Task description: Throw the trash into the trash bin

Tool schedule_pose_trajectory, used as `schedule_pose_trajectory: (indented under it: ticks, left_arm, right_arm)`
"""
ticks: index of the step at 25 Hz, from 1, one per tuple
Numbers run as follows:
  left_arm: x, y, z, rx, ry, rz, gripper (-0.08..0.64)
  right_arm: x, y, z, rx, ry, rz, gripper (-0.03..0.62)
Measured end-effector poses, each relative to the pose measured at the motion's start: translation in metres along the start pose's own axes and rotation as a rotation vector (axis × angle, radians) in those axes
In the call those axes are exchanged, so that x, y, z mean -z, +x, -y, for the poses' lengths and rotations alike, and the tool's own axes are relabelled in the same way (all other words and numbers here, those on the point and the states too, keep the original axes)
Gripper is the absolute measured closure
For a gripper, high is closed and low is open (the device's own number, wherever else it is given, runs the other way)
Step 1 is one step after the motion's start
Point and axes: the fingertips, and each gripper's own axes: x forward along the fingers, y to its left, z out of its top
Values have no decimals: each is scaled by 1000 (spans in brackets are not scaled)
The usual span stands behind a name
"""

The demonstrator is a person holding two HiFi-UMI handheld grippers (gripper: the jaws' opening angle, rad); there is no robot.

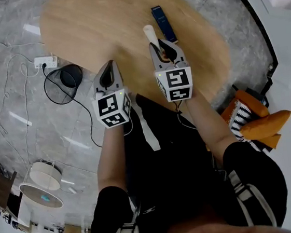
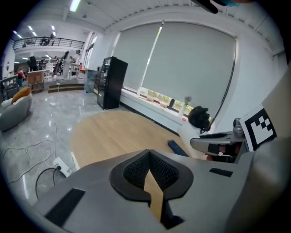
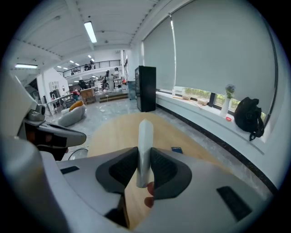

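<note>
On the grey stone floor at far left, a white power strip [image 1: 45, 61] and its looping cable lie just beside a dark round container [image 1: 71, 75], apparently the trash bin, which stands off the left edge of the oval wooden table [image 1: 98, 19]. The left gripper [image 1: 109, 66] hangs over that edge of the table with its jaws pressed together and nothing between them. To its right, the right gripper [image 1: 163, 47] is clamped on the trash, a pale rolled tube [image 1: 150, 34], pinched near its lower end so that most of its length juts out past the jaws over the tabletop. A slim dark-blue case [image 1: 163, 23] lies on the table just beyond the tube, and orange cushions [image 1: 264, 123] sit on the floor at far right. The likely trouble ahead is twofold. With so little of the tube in the pads, it could pivot or slide free during the carry. The bin also sits low and on the far side of the left gripper, so a release from too high or off-centre could send the light roll onto the floor among the cables.
</note>
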Motion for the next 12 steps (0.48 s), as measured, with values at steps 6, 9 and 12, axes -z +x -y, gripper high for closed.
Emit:
schedule_pose_trajectory:
  ticks: [6, 9, 12]
  left_arm:
    - [1, -38, -70, -90, -66, 45, 548]
    - [12, -64, -123, -154, -120, 61, 548]
    - [29, -94, -177, -228, -180, 72, 548]
  right_arm:
    - [-25, 25, -85, -124, -66, 7, 499]
    - [-37, 40, -147, -199, -102, 20, 499]
    - [-42, 52, -216, -294, -133, 20, 499]
